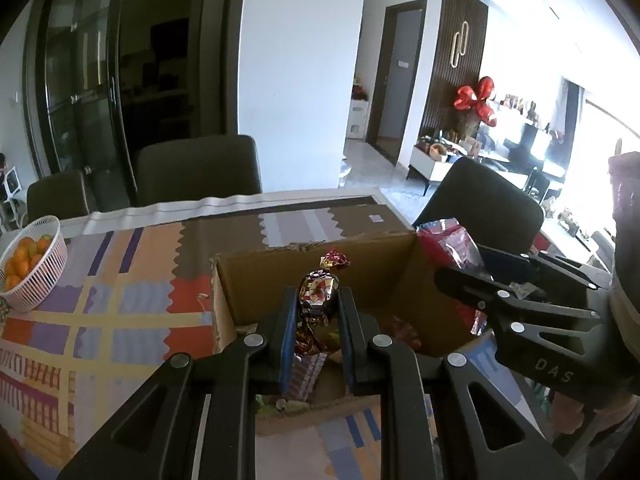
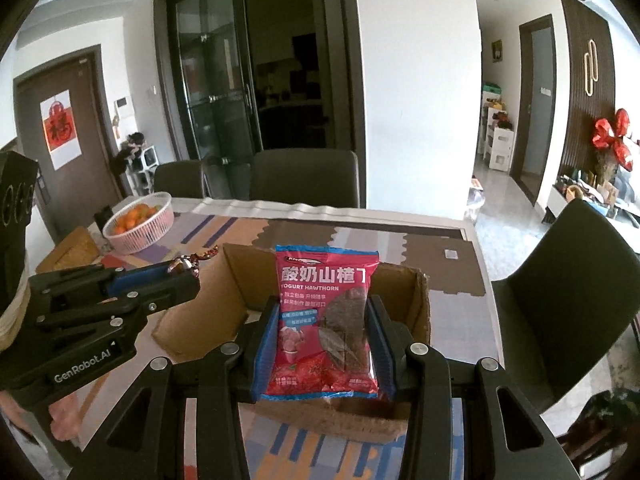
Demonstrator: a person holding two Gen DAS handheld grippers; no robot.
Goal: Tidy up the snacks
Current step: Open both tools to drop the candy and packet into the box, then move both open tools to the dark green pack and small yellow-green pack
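— Two snacks are in the air at once. The left hand-held gripper (image 1: 318, 320) is clamped on a foil-wrapped candy (image 1: 316, 300), twisted end up, held over the open cardboard box (image 1: 304, 268).

— And the right one?

— The right hand-held gripper (image 2: 322, 336) is closed on a red Yogurt Hawthorn bag (image 2: 326, 320), upright between its blue pads (image 2: 264, 344), also above the box.

— So which step is this?

— Dropping-off, I'd judge. Some wrapped snacks already lie on the box floor, and both pieces hang inside its rim.

— Next move?

— Lower each one and let the fingers part, one side at a time, since the two tools sit close together. The bag is wide and may catch the box wall.

— Anything else on the desk (image 1: 132, 280)?

— A white basket of oranges (image 1: 32, 264), well apart at the left.
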